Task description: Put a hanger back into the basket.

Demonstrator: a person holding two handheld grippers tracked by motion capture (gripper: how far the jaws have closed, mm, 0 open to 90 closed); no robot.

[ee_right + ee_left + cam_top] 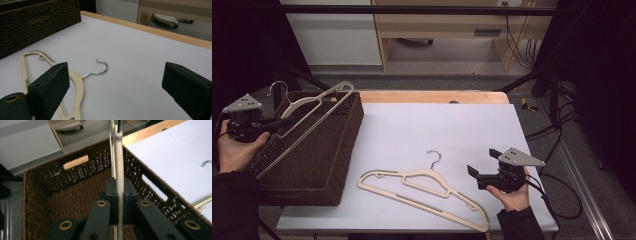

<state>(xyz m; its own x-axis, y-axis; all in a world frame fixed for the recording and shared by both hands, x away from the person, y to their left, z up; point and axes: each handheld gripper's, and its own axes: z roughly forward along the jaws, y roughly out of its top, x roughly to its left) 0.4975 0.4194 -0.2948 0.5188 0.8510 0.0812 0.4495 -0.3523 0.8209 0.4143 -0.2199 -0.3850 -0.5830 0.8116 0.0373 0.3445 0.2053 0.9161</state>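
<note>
The left gripper [276,123] is clamped tight on a cream plastic hanger [314,120] — the left gripper view shows both pads squeezing the hanger's edge with no gap at all. That hanger hangs tilted over the dark woven basket [319,165], its metal hook up by the person's left hand [234,150], its long bar slanting across the basket's opening. The basket sits at the left edge of the table, and its inside looks bare in the left gripper view.

The right gripper [484,170] is spread wide with nothing between its pads. It hovers just right of a second cream hanger [422,192] — this one lies flat on the white tabletop [437,125], hook pointing away from the person, well apart from the basket.

The table has a light wood strip along its far edge. Behind it there's a grey floor, a pale wooden desk frame, and some black cables trailing down at the right.
</note>
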